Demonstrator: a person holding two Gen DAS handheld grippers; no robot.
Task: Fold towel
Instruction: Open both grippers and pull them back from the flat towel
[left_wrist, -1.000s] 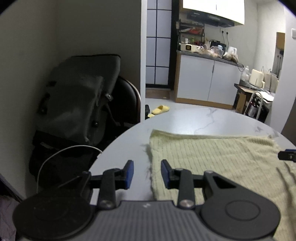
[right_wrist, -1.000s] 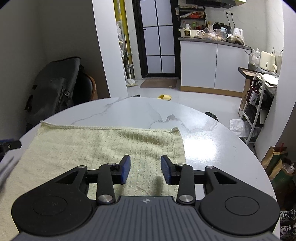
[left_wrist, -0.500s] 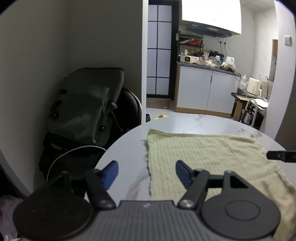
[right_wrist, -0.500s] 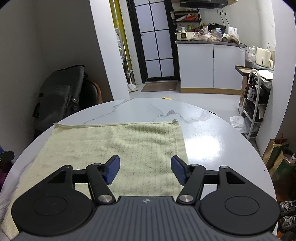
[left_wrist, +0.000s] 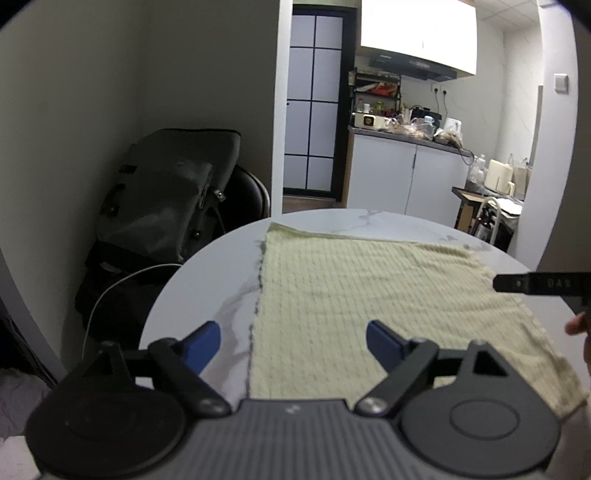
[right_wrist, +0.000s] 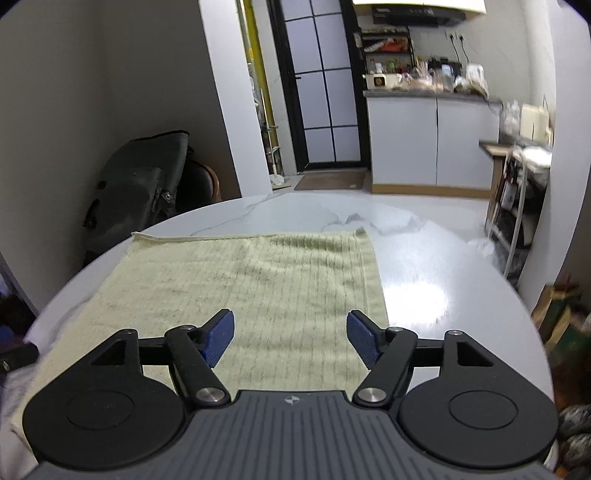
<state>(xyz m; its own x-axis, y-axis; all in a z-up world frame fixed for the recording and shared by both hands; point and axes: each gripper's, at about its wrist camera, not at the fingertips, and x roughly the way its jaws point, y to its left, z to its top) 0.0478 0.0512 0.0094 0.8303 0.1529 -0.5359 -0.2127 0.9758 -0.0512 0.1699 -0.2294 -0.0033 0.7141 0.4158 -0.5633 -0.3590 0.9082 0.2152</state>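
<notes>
Towel (left_wrist: 369, 295), pale yellow-green and ribbed in a waffle weave, lay flat on a round white marble-veined table (left_wrist: 207, 288), beneath both hand-held grippers. The left gripper (left_wrist: 293, 341) hovered over the cloth's left edge, its blue-padded jaws opening, nothing gripped between them. The right gripper (right_wrist: 291, 334) hung above the towel's (right_wrist: 240, 280) near right part, jaws likewise opening and empty. Glare washed the glossy tabletop (right_wrist: 424, 288) to the right of the cloth. Beyond the table's far rim, a dark soft bag (left_wrist: 166, 199) slumped over a black chair (left_wrist: 253, 192), with a white cable (left_wrist: 110, 295) looping below. White kitchen cabinets (right_wrist: 424, 144) carried a cluttered counter too blurred to itemise. The towel's near edge was hidden behind the gripper bodies, and a fingertip (left_wrist: 576, 326) showed at the left view's right margin.
</notes>
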